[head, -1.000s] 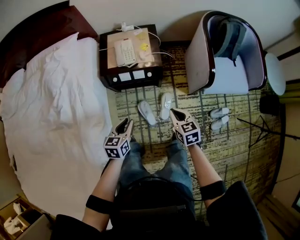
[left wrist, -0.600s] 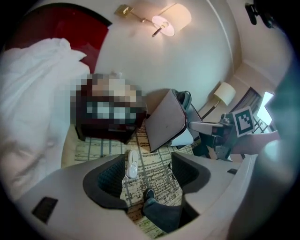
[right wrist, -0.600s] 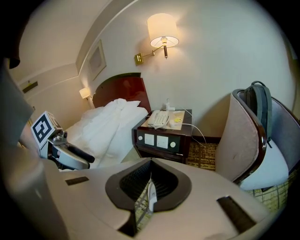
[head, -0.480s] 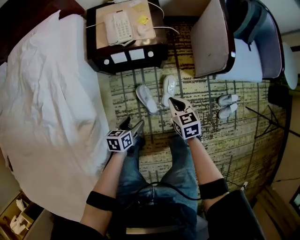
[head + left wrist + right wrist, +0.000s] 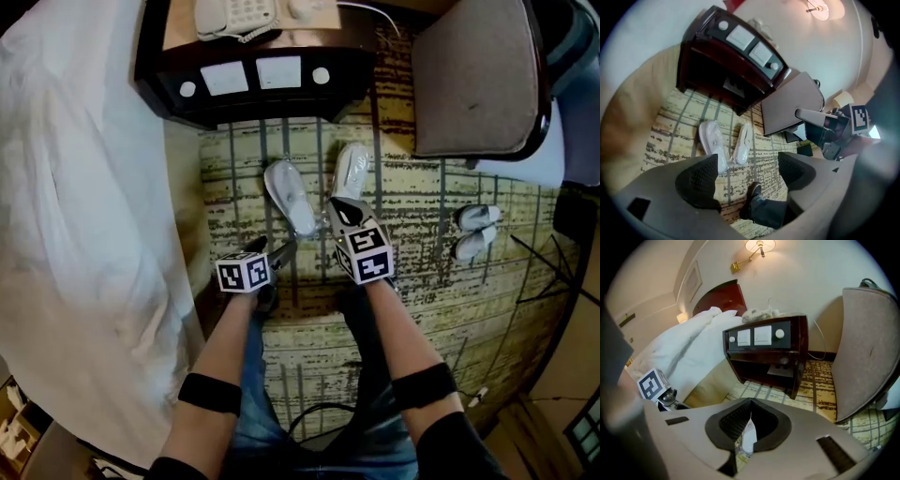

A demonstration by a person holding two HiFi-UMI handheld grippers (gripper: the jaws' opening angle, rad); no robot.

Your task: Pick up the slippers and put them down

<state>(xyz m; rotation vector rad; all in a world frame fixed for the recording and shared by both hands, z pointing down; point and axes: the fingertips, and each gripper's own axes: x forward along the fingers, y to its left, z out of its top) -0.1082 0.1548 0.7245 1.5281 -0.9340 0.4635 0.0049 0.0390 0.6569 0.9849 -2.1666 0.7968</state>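
Observation:
Two white slippers lie on the patterned carpet in front of the nightstand: the left slipper (image 5: 289, 195) (image 5: 712, 140) and the right slipper (image 5: 351, 172) (image 5: 743, 143). My left gripper (image 5: 275, 246) (image 5: 747, 163) hovers just short of the left slipper. It is open, its jaws have just been opening, and nothing is between them. My right gripper (image 5: 333, 204) (image 5: 749, 405) is shut and empty, with its tip close to the right slipper's heel. A sliver of white slipper (image 5: 747, 439) shows through the slit below the pads.
A dark nightstand (image 5: 253, 80) with a phone stands beyond the slippers. The bed's white duvet (image 5: 75, 187) is on the left and an armchair (image 5: 478, 84) on the right. A second pair of slippers (image 5: 476, 230) lies further right. My shoe (image 5: 752, 192) is under the left gripper.
Both grippers have dropped toward the floor and the slippers. The left jaws have gone from nearly shut to wide apart. The right jaws have stayed shut.

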